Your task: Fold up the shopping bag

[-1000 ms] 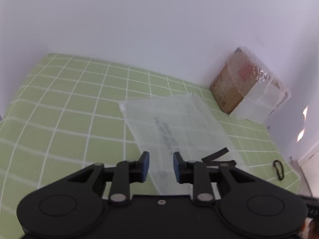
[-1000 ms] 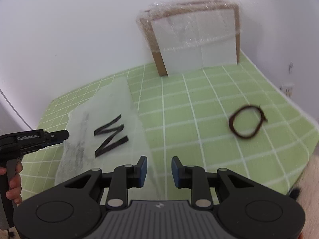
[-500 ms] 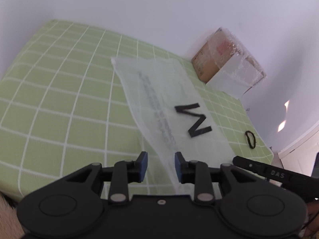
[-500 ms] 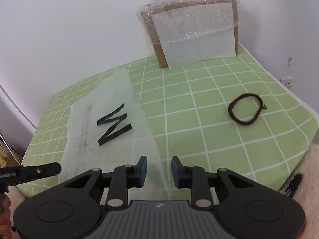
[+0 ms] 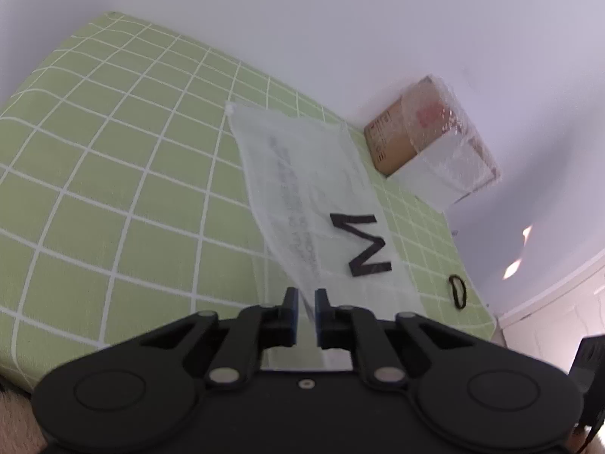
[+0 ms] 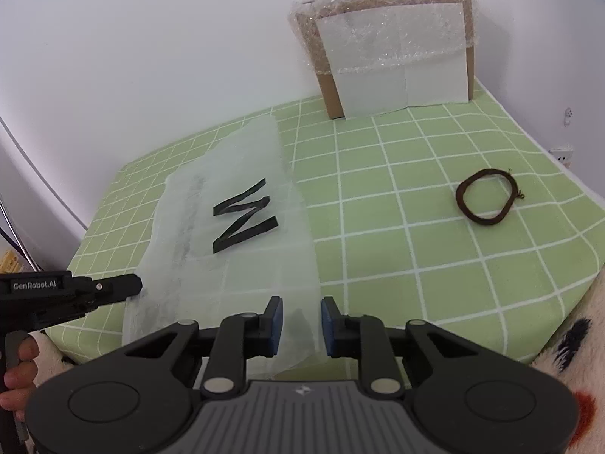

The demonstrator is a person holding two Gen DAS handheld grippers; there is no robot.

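A translucent white shopping bag (image 6: 245,276) with a black M mark (image 6: 244,221) lies flat on the green checked cloth (image 6: 416,265). In the left wrist view the bag (image 5: 302,174) runs away from me, and its near left edge rises into my left gripper (image 5: 305,299), which is shut on it. The right wrist view shows that left gripper (image 6: 128,287) at the bag's near left edge, held by a hand (image 6: 15,370). My right gripper (image 6: 301,310) straddles the bag's near right edge. Its jaws are closing and the pads stand apart from the film.
A cardboard box wrapped in bubble film (image 6: 393,49) leans on the white wall at the back. A brown elastic loop (image 6: 486,196) lies on the cloth to the right of the bag. Fluffy patterned fabric (image 6: 567,340) borders the table's near right edge.
The left gripper's jaws have gone from apart to shut on the bag's near left edge, which now lifts off the cloth. The right jaws have narrowed slightly.
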